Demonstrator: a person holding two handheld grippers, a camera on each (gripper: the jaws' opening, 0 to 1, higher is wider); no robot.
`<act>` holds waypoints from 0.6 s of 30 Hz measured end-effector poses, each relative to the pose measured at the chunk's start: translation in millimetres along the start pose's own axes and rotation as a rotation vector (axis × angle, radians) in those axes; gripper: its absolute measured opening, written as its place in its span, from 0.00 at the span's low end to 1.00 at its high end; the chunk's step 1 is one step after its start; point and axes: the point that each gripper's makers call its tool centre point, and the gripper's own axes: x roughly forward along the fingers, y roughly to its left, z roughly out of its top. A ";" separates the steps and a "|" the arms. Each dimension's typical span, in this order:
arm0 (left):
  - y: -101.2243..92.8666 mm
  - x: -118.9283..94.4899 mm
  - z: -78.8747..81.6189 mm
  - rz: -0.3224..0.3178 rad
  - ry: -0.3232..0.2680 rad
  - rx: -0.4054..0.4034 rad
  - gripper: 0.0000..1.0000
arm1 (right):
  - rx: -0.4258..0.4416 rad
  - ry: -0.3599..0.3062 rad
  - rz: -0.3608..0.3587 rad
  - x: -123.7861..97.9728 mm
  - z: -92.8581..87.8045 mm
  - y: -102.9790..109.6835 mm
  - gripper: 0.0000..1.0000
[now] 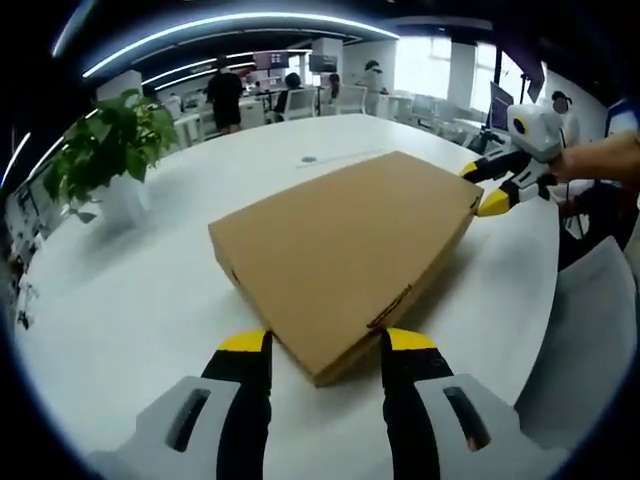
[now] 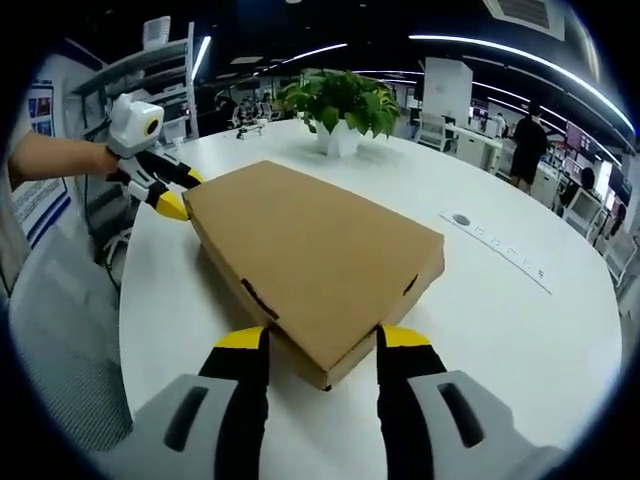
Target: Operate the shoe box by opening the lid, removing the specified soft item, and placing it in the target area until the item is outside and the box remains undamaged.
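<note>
In the left gripper view the left tongs (image 1: 325, 345) rise from the bottom with their yellow-tipped jaws set apart, one on either side of the near corner of the shoe box (image 1: 350, 255); the corner sits in the gap, and whether the tips touch the cardboard cannot be told. In the right gripper view the right tongs (image 2: 322, 345) stand the same way at the opposite corner of the shoe box (image 2: 315, 255), jaws apart and straddling the corner. Each pair of tongs also appears in the other's view: the right tongs (image 1: 487, 188) come in from the right at the far corner of the box, held by a person's hand (image 1: 600, 160), and the left tongs (image 2: 172, 192) come in from the left at the far corner, held by a hand (image 2: 60, 160); both look spread around the box edge. The box is plain brown cardboard, flat and wide, lying with its lid closed on the white tabletop (image 1: 140, 300), near the edge where the person stands. Beyond the box, toward the far side of the tabletop (image 2: 500, 300), a potted plant (image 2: 345, 105) stands in a white pot; the same potted plant (image 1: 105, 150) shows in the left gripper view. A grey chair back (image 2: 55, 330) is just beside the tabletop's near edge. Further off are office desks and standing people.
</note>
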 end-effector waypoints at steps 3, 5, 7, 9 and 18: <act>3.1 -2.9 -2.9 -0.009 0.007 0.008 0.42 | 0.006 -0.004 -0.005 -0.3 -0.4 7.1 0.38; 3.9 -5.5 -4.7 -0.015 0.010 0.014 0.42 | 0.009 -0.007 -0.006 -0.5 -0.5 10.7 0.38; 5.8 -7.3 -6.8 -0.020 0.014 0.020 0.42 | 0.010 -0.009 -0.006 -1.0 -0.6 15.1 0.37; 6.2 -9.2 -8.5 -0.023 0.020 0.027 0.42 | 0.012 -0.009 -0.006 -1.3 -0.4 18.5 0.37; 10.7 -17.7 -17.1 -0.032 0.031 0.043 0.42 | 0.007 -0.001 -0.008 -2.8 -1.5 36.8 0.36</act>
